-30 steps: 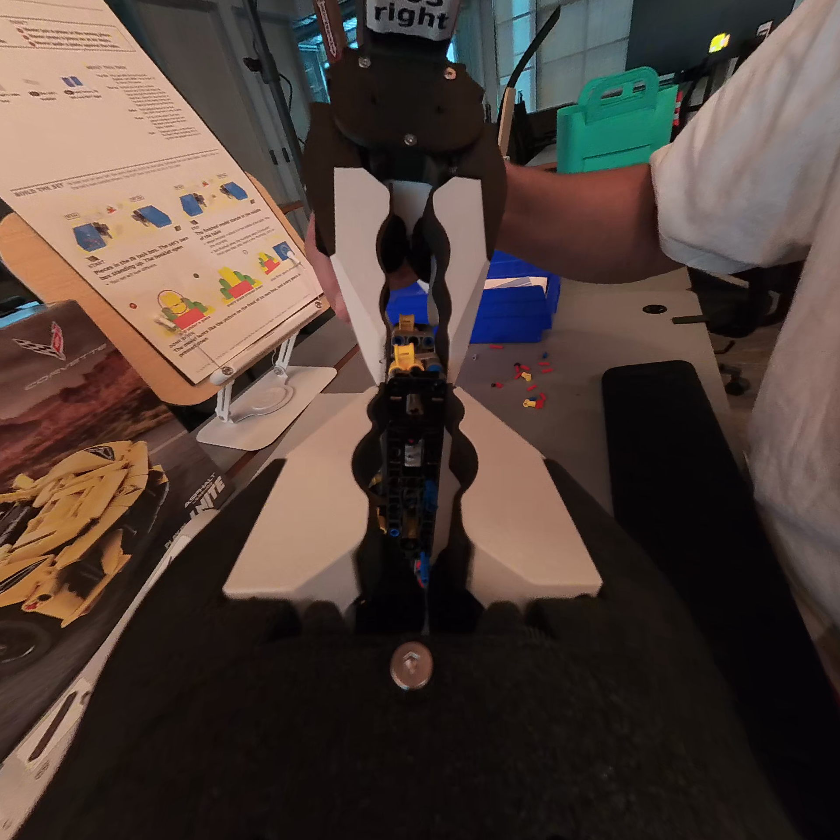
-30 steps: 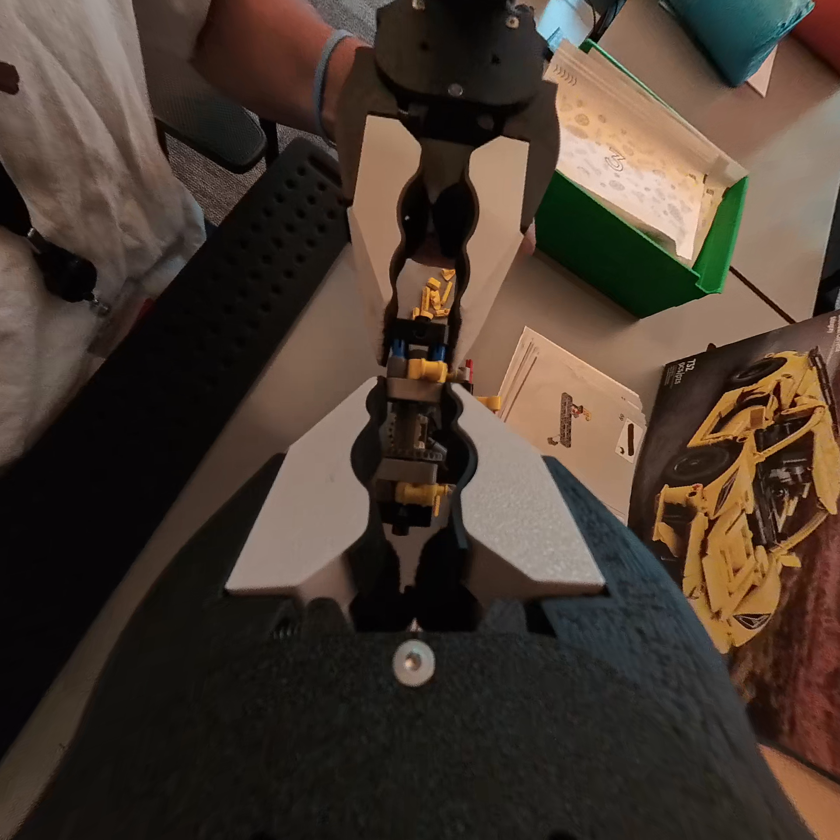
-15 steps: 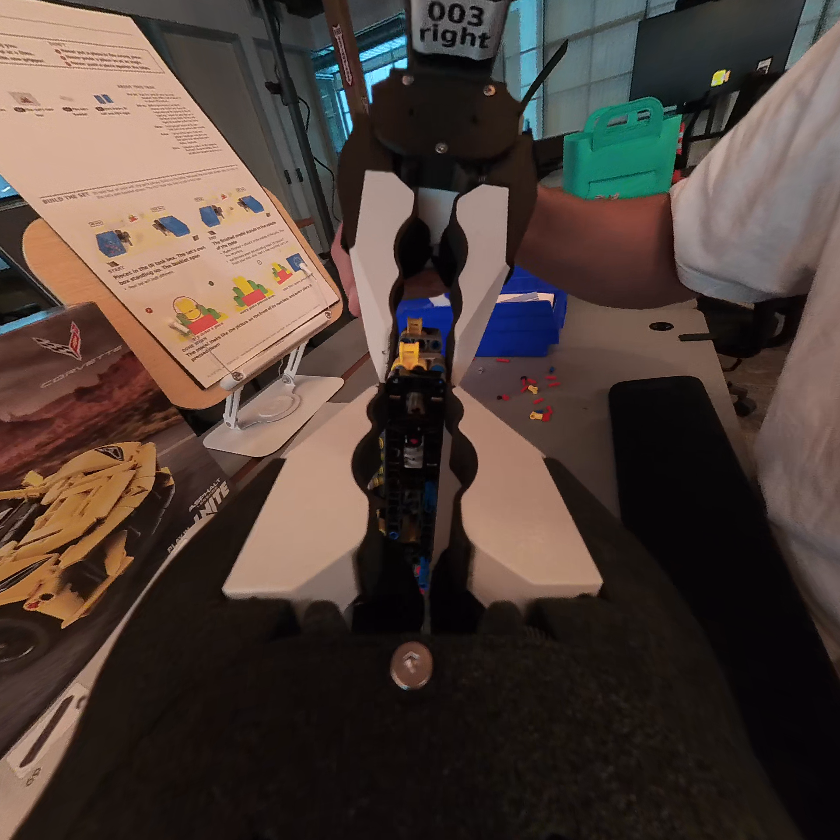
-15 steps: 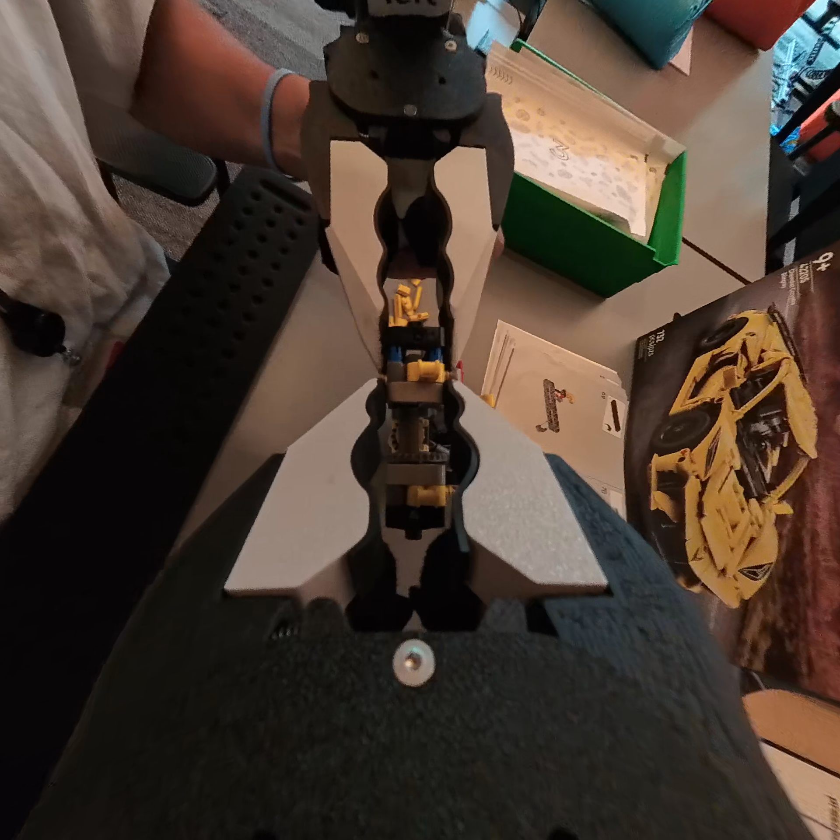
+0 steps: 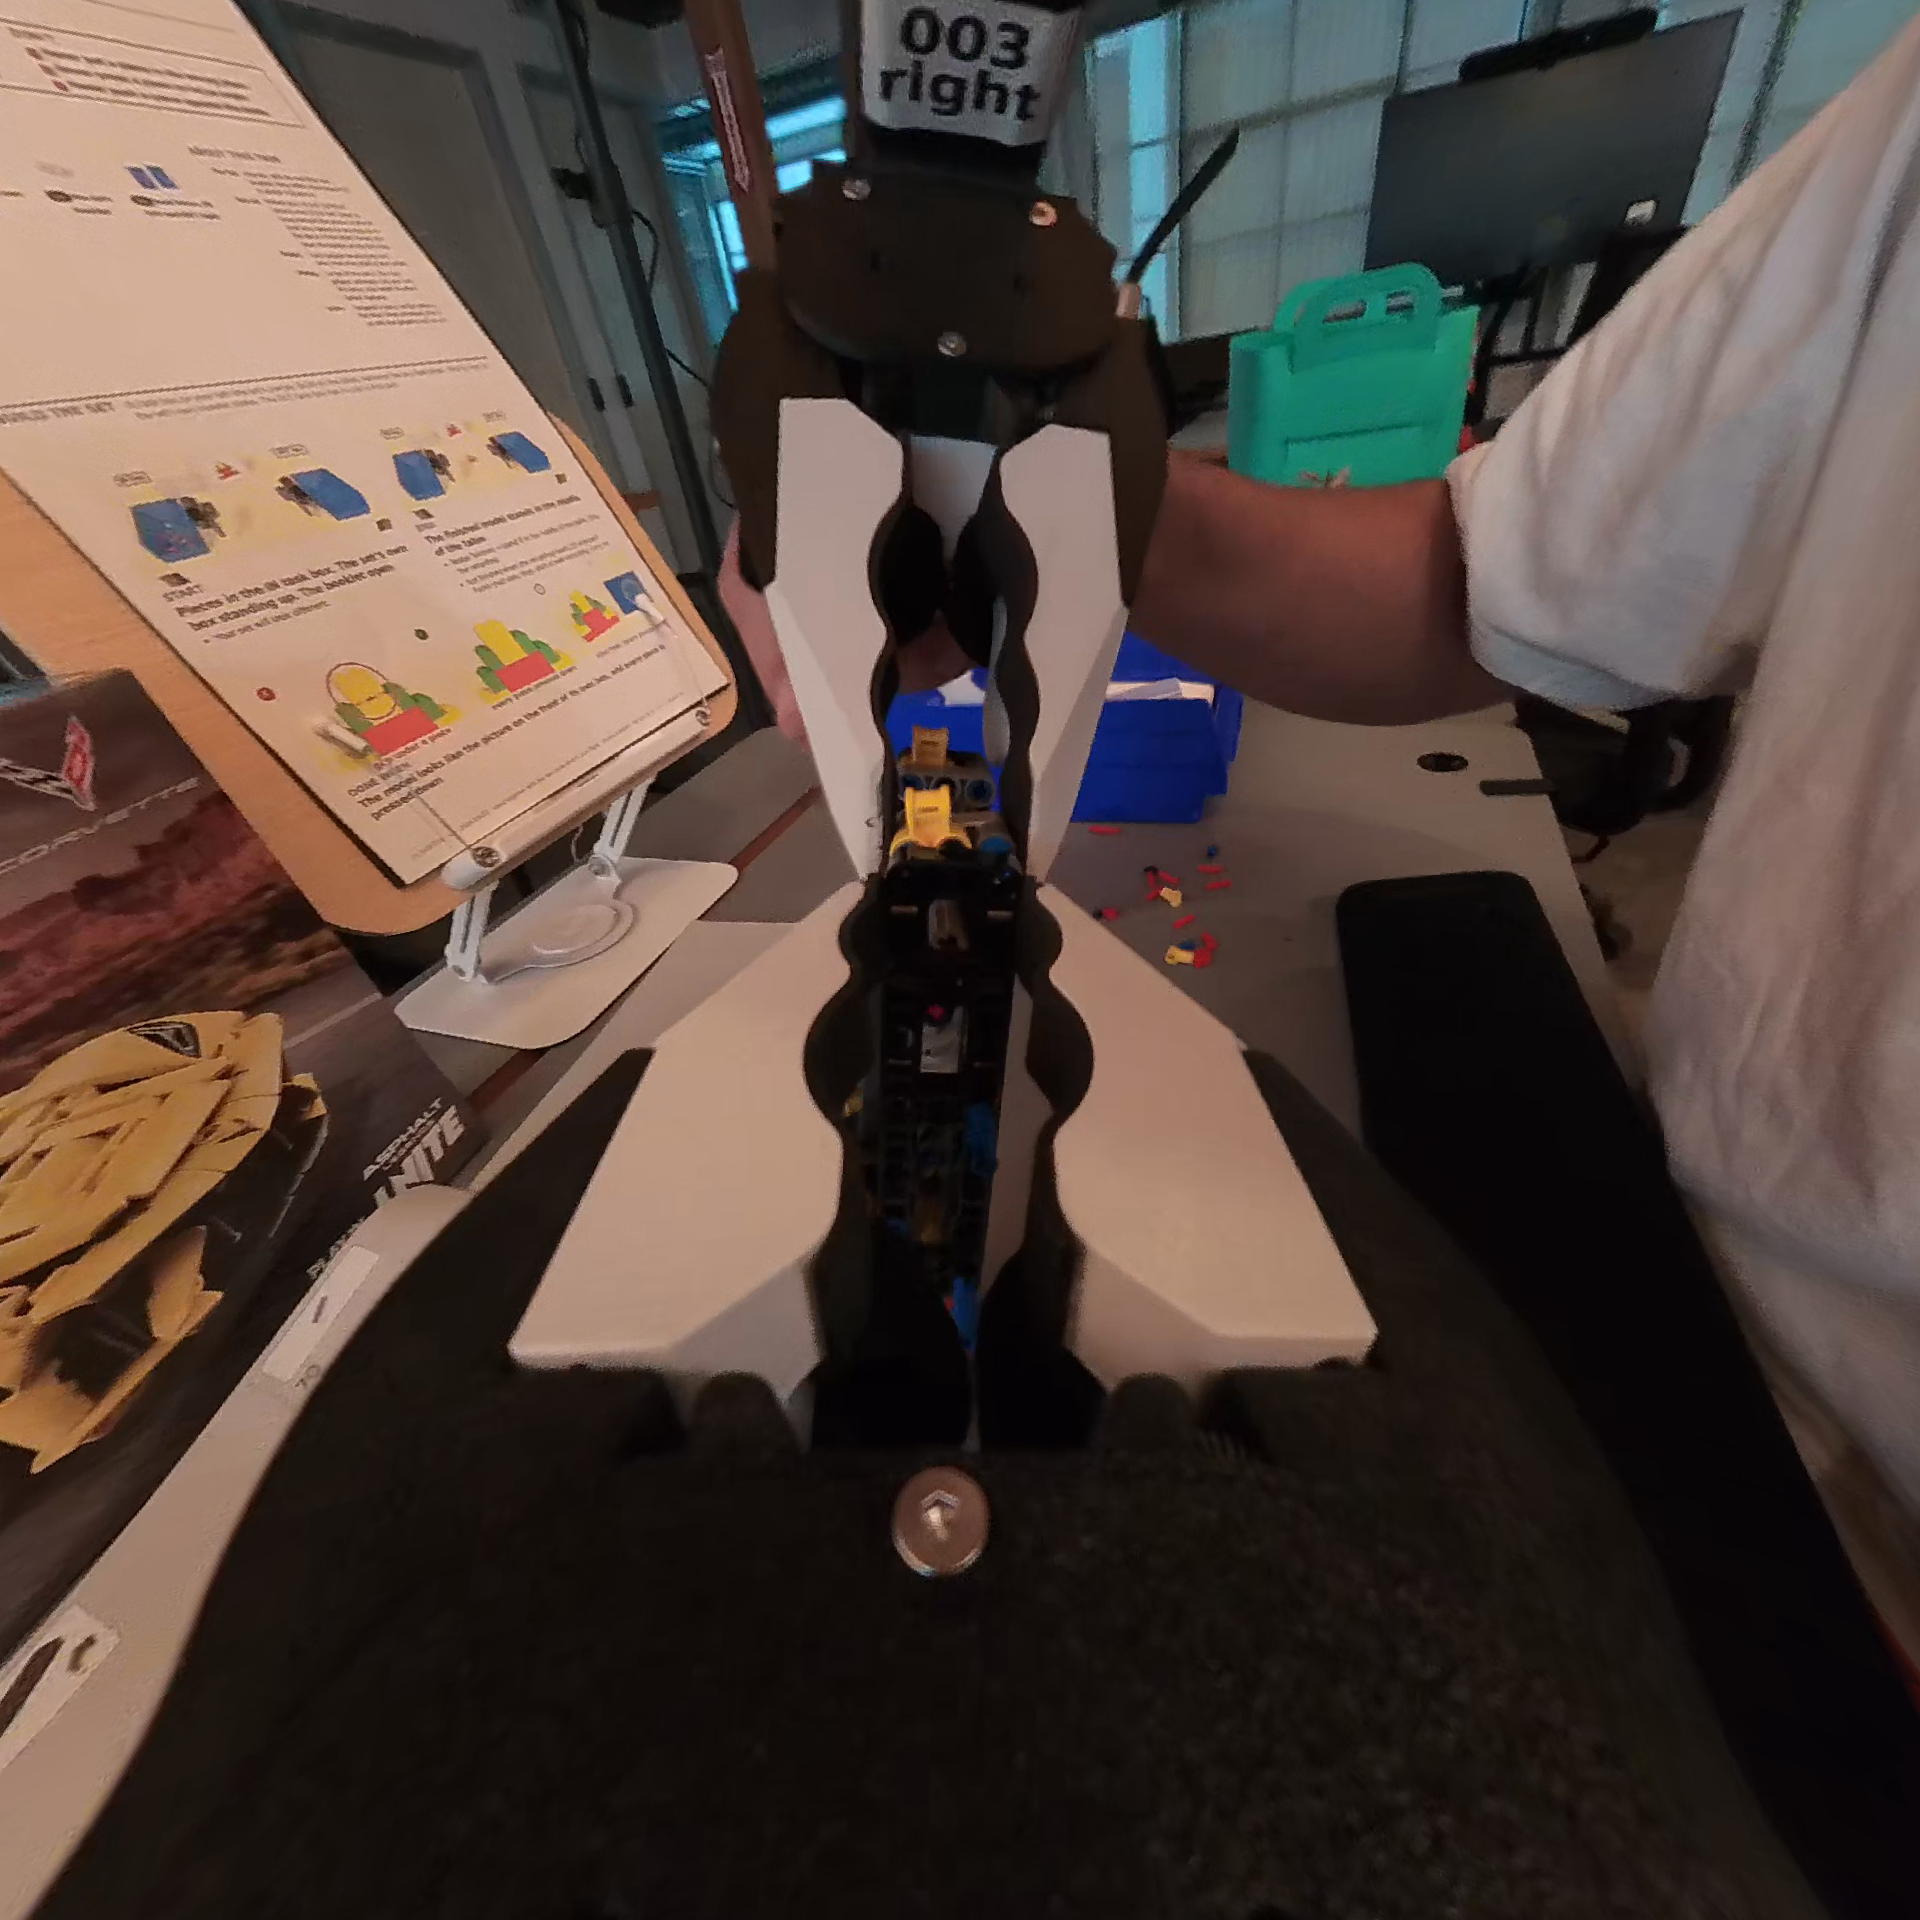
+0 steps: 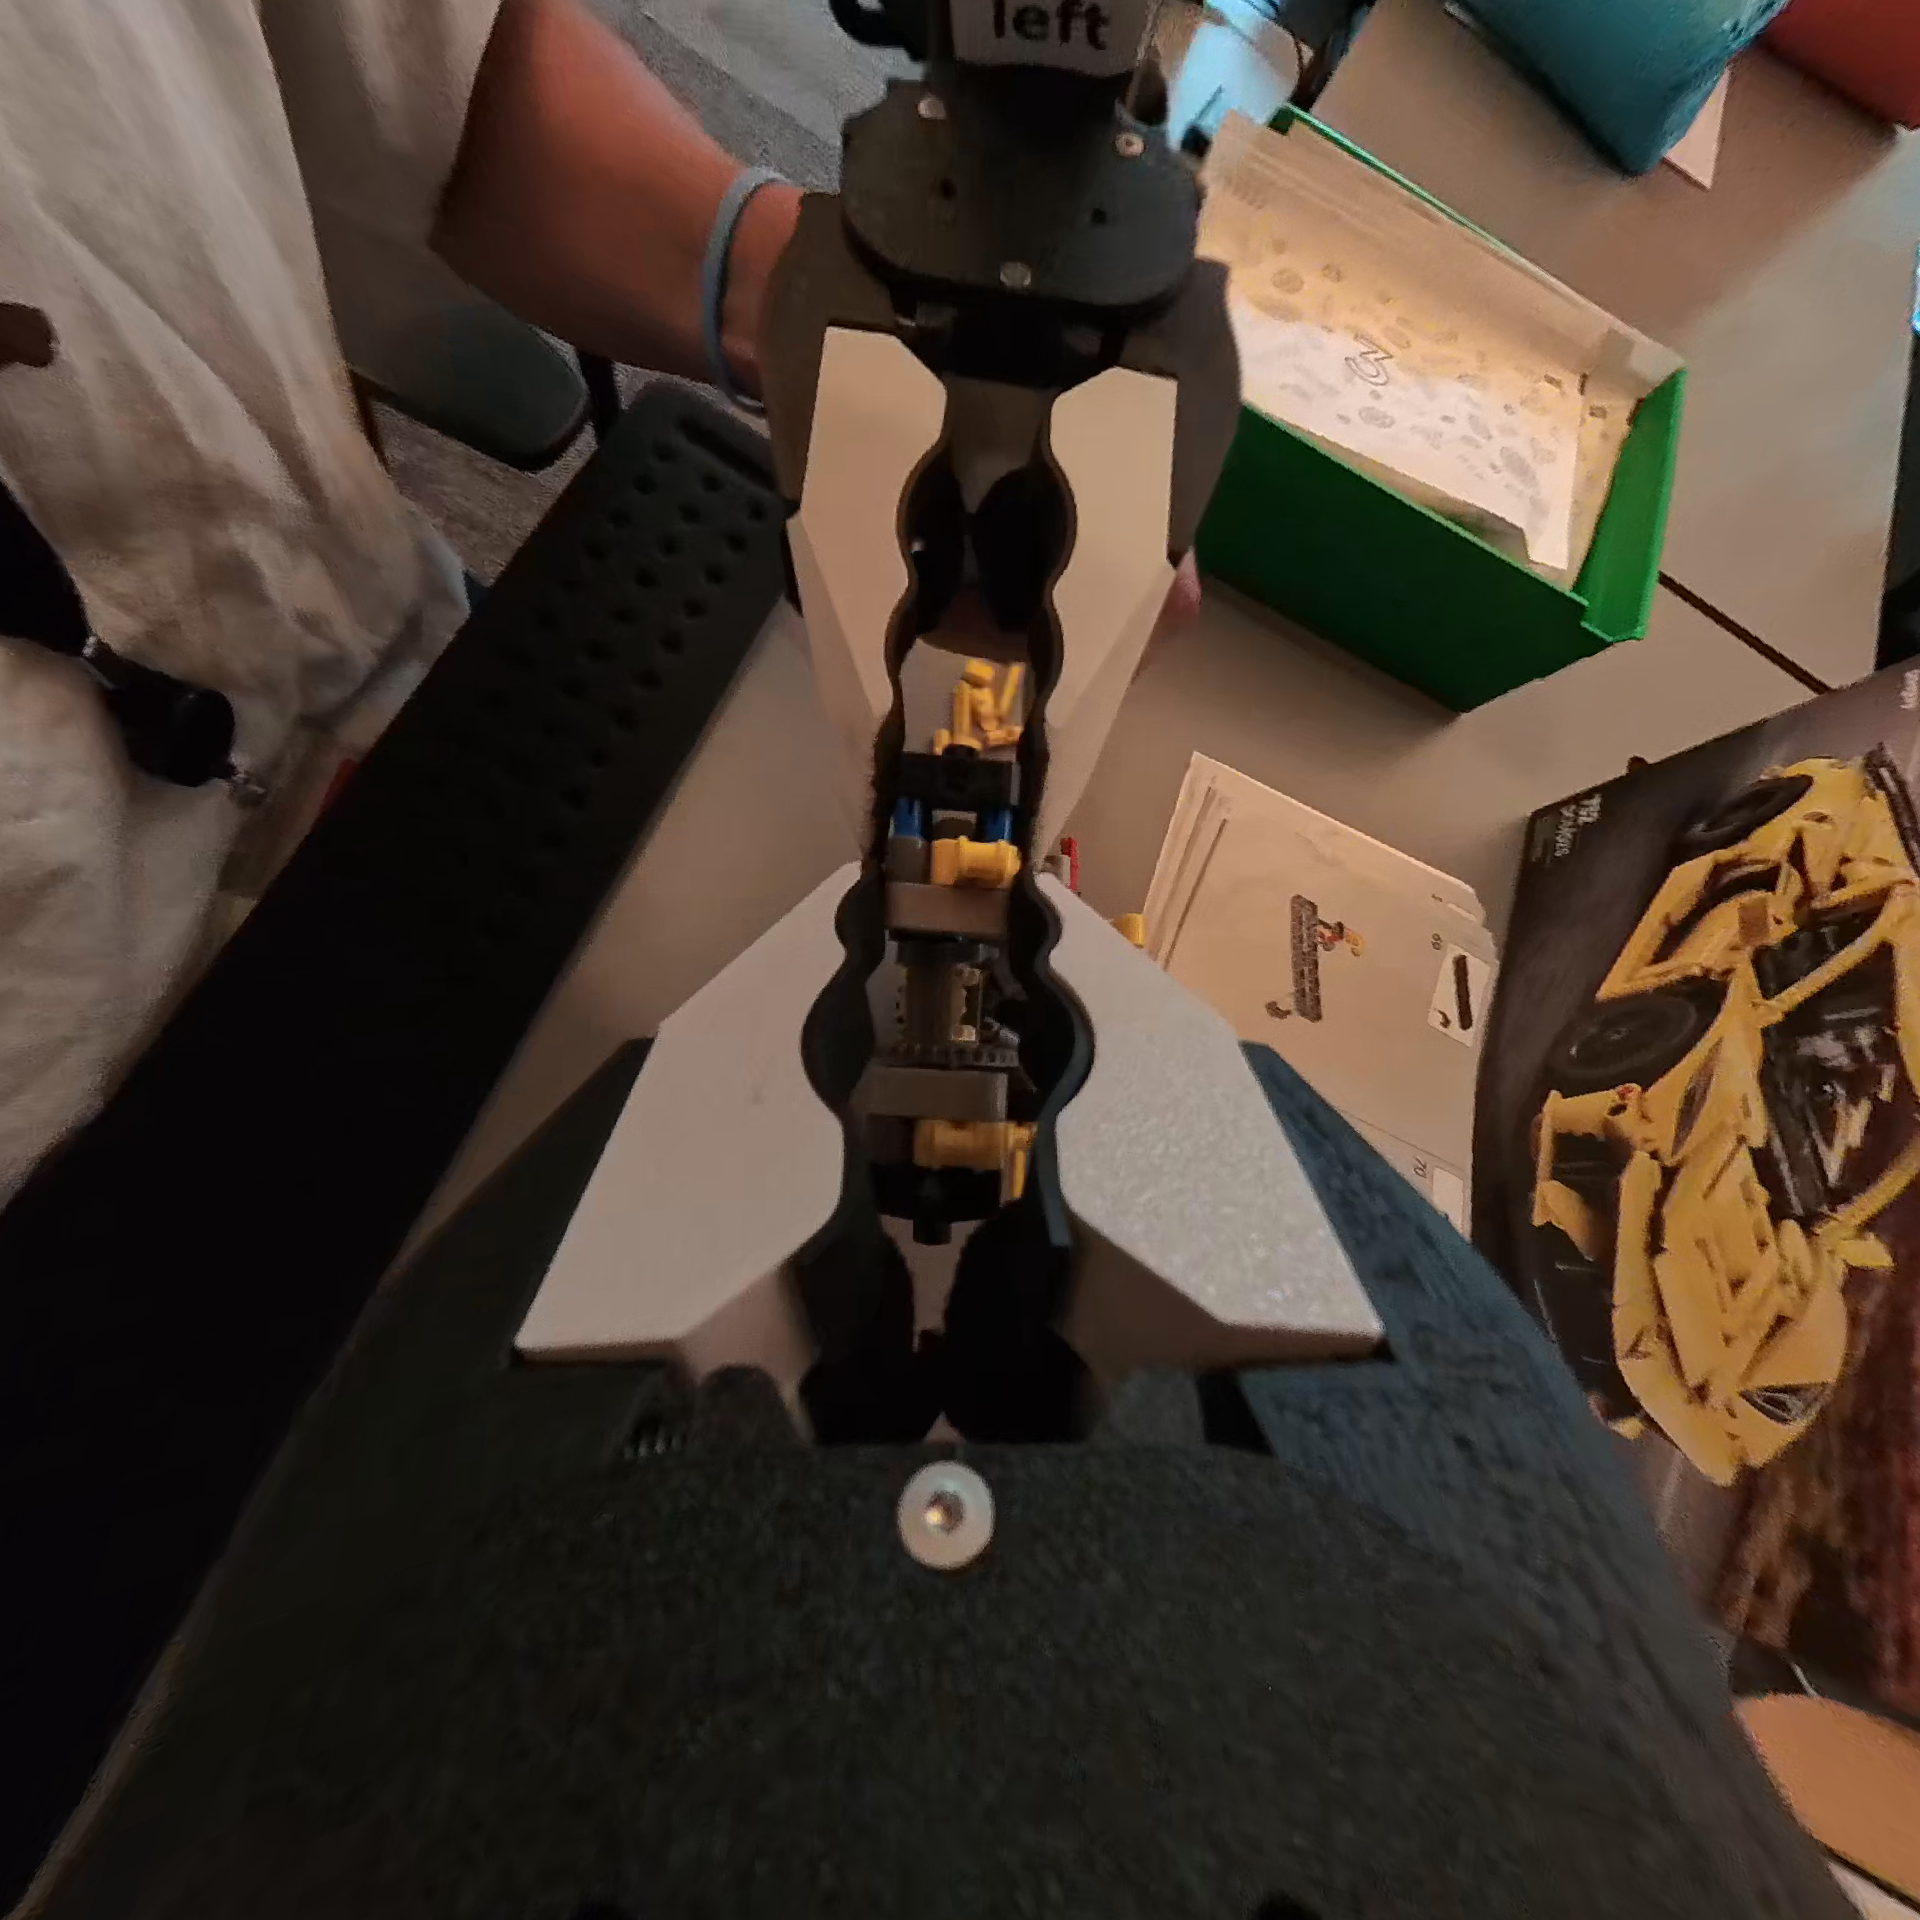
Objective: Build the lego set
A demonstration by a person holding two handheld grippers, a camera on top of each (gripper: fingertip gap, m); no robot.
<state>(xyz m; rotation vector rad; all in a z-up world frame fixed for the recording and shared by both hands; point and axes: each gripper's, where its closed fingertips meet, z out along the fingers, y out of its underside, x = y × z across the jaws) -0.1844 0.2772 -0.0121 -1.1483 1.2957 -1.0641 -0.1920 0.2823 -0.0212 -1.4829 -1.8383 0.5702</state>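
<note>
Carton of the set, namely the set box (image 5: 156, 1143) with a yellow car pictured on it, lying flat at far left in the left wrist view. Just behind it, an instruction sheet (image 5: 312, 468) propped on a tilted wooden stand (image 5: 665, 665).

At centre, left gripper (image 5: 945, 904) clenched around the near end of the lego assembly (image 5: 935, 1091): a long, narrow, mostly black build with yellow and blue bits, pinched between the white fingers (image 5: 707, 1195). Opposite it, right gripper pointing back toward the camera, tip to tip with the left, gripping the far end with its yellow part. Assembly spanning the two tools, seemingly held up off the grey table (image 5: 1299, 831).

Behind the far tool, a blue bin (image 5: 1143, 748). Right of it, loose pieces (image 5: 1179, 914) in red, yellow and blue scattered on the tabletop. Farther right, a black mat (image 5: 1507, 1091), a teal carrier (image 5: 1351, 395) in the background, and a bare forearm (image 5: 1299, 603) under a white sleeve.

From the right wrist view, left to right: white shirt, a forearm with a blue wristband (image 6: 717, 281), the perforated black mat. At centre, right gripper (image 6: 951, 883) clamped on the grey, black and yellow end of the assembly, the left one closed on the other end. Small yellow pieces (image 6: 982, 701) visible on the table through the gap between the far fingers. Then a green bin (image 6: 1403, 603) holding paper packets, an open booklet (image 6: 1320, 935), and the set box at far right.
</note>
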